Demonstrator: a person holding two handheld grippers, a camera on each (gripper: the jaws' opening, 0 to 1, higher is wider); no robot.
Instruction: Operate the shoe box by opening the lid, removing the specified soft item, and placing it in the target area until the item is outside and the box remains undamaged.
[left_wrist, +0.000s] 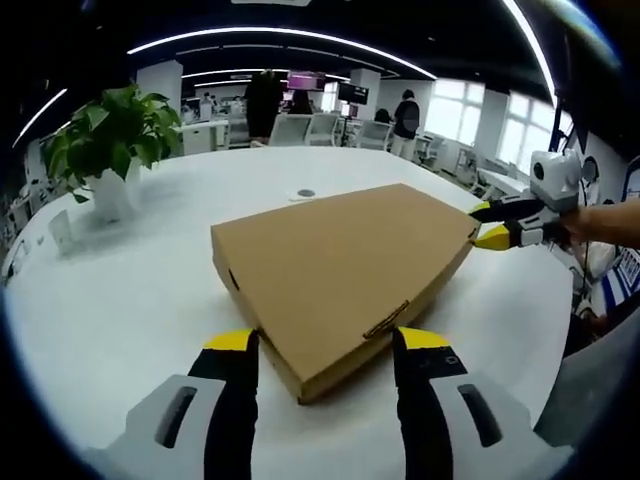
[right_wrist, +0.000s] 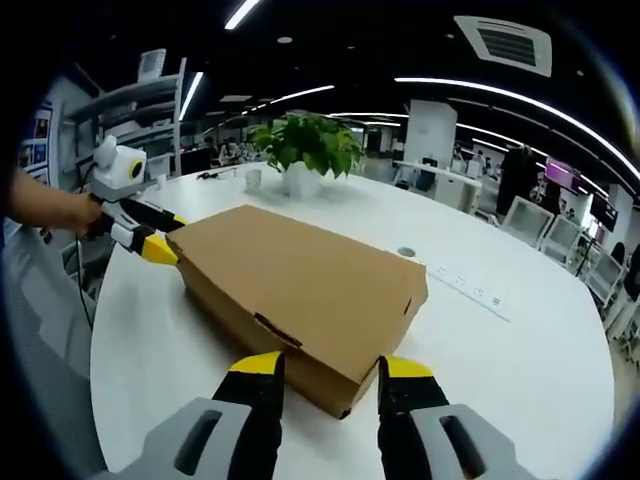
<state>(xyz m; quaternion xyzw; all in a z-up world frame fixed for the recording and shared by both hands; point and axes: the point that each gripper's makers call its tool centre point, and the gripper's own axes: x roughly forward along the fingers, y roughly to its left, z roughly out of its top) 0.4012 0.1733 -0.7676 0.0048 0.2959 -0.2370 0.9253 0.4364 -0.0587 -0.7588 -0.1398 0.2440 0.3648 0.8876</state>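
**A:** ok so where are we with this one? Looks to us like we're right at the start; the shoe box (left_wrist: 340, 275) is lying flat on the round white table (left_wrist: 130, 300) with its lid fully down, so step 1 (opening it) isn't done yet, and whatever soft item is inside is hidden from us.

**B:** yep, agreed. Our left gripper (left_wrist: 325, 345) has its 2 jaws spread wide, 1 on each side of the near corner of the box, gripping nothing; our right gripper (right_wrist: 330, 370) sits the same way at the opposite end, jaws apart, straddling that corner. In the left gripper view we can see the right one's yellow tips right at the far edge of the box; can't tell if they're actually touching the cardboard.

**A:** next move, we reckon, is getting a jaw tip under the lid's front lip, near that little tab slot (right_wrist: 277, 330), and lifting gently while the other gripper steadies the base; it's thin cardboard, so a hard pinch could crease it.

**B:** surface is smooth and mostly bare; a potted plant (left_wrist: 105, 150) stands well apart from the box, plus a small round inset (left_wrist: 306, 193) in the tabletop. Room's an open office; ceiling light strips, chairs (left_wrist: 305, 128), bright windows (left_wrist: 500, 120), a few people (left_wrist: 406, 122) standing far back.
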